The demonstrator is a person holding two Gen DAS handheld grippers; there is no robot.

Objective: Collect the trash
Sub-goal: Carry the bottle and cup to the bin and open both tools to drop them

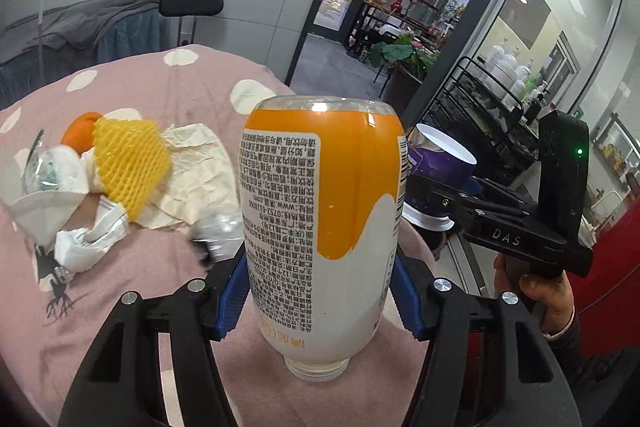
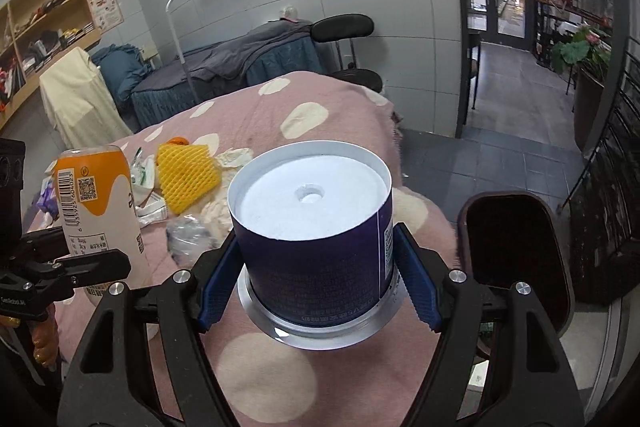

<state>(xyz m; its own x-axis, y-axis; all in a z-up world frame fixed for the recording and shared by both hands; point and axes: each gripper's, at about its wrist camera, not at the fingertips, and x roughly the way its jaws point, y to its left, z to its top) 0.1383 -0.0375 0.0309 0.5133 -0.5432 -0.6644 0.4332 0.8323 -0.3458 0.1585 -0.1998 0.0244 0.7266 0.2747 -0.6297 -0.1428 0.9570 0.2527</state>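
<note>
Left wrist view: left hand-held gripper clamps an upside-down orange-and-white plastic bottle above the pink spotted bed cover. Right hand-held gripper grips an inverted purple paper cup; leftover trash sits behind.

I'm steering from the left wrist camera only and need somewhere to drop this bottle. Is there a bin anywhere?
Observer: Yes. The right wrist view shows a dark open bin beside the right edge of the bed.
Operator: Does the right claw really have that purple cup?
Observer: It does. The right claw has its blue pads pressed on both sides of the purple cup, which is upside down, white recessed base up.
Operator: Anything on my bottle's far side?
Observer: The bottle carries a barcode and a QR code on its orange band.
</note>
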